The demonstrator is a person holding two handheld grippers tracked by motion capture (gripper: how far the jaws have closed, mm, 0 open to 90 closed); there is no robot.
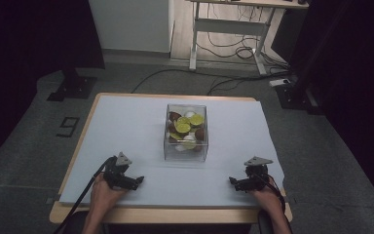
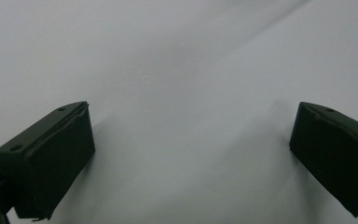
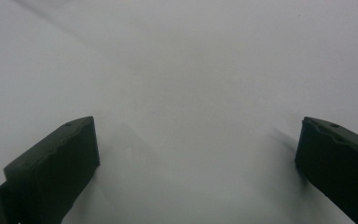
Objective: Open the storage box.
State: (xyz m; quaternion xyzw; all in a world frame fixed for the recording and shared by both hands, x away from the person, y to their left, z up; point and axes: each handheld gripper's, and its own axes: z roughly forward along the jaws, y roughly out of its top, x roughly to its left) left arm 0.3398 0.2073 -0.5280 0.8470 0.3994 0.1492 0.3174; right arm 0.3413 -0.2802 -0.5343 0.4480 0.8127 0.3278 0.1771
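A dark "9" point(image 1: 68, 126) marks the floor left of the table point(image 1: 126, 122) — the only writing I can read. The left gripper point(image 1: 135, 182) rests on the near edge, jaws wide and empty; the clear box point(image 1: 186, 132) of lime halves and brown and white pieces sits mid-table, apparently untouched. The right gripper point(image 1: 235, 182) is equally wide and empty — by my judgement, all the work is left.

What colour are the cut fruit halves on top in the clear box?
Yellow-green, like lime halves, among brown and white pieces in the box. High view shows it best.

High view overhead, facing forward and down, both gripper views close over the same white table cover point(image 1: 126, 122)
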